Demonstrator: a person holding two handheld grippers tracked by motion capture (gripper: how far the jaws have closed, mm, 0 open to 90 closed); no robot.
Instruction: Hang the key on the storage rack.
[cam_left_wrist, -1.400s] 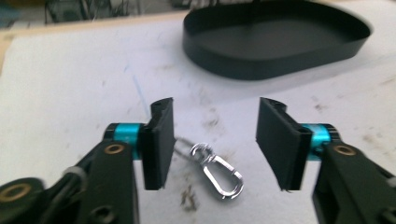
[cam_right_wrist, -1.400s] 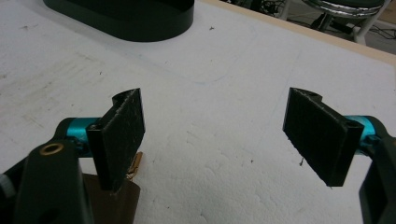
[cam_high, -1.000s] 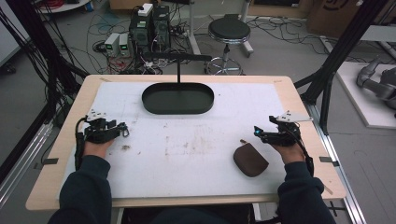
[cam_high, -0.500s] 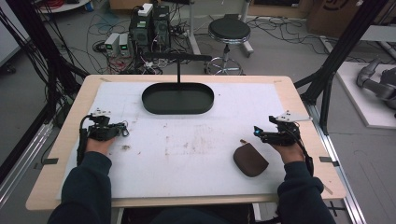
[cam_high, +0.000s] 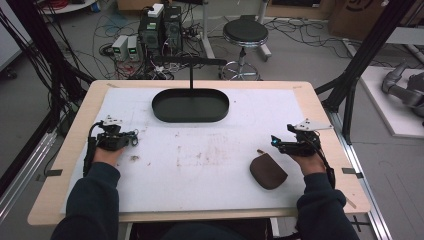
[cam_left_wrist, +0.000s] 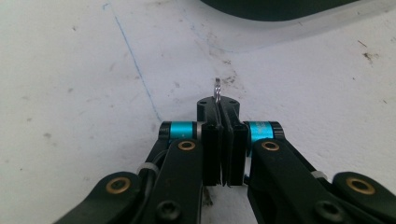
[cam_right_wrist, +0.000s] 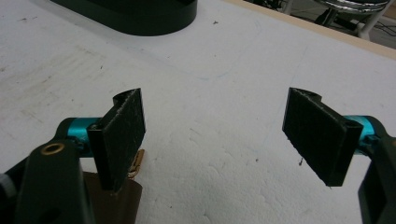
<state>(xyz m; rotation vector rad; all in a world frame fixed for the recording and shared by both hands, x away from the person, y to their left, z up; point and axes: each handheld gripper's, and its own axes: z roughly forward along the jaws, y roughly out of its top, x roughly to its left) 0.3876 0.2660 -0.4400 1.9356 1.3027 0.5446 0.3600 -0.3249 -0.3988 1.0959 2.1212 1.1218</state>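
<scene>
On the white mat (cam_high: 210, 165) that covers the wooden table (cam_high: 65, 165), the left gripper (cam_high: 131, 139) sits near the mat's left edge, held in the person's left hand (cam_high: 107, 154). In the left gripper view its jaws have just been closing and now stand pressed together, with a small silver metal ring (cam_left_wrist: 217, 89) pinched between the pad tips and standing up on edge above them; the piece is tiny, so it may be a key ring or some similar loop, and whether anything hangs from it cannot be told. The ring is therefore at the left gripper's tip, just above the mat and a little short of the black oval tray (cam_high: 190, 105), whose dark rim (cam_left_wrist: 280, 7) shows along the top of that view. The right gripper (cam_high: 276, 143) is on the other side of the mat, well apart from the left, held in the right hand (cam_high: 306, 159) and pointing toward the mat's middle. Its jaws stand wide apart with nothing between them, only bare mat showing between the two black pads (cam_right_wrist: 122, 128). A brown leather pouch (cam_high: 268, 172) lies flat on the mat just beside and below the right gripper; its corner shows under the left-hand pad in the right gripper view (cam_right_wrist: 116, 200).
</scene>
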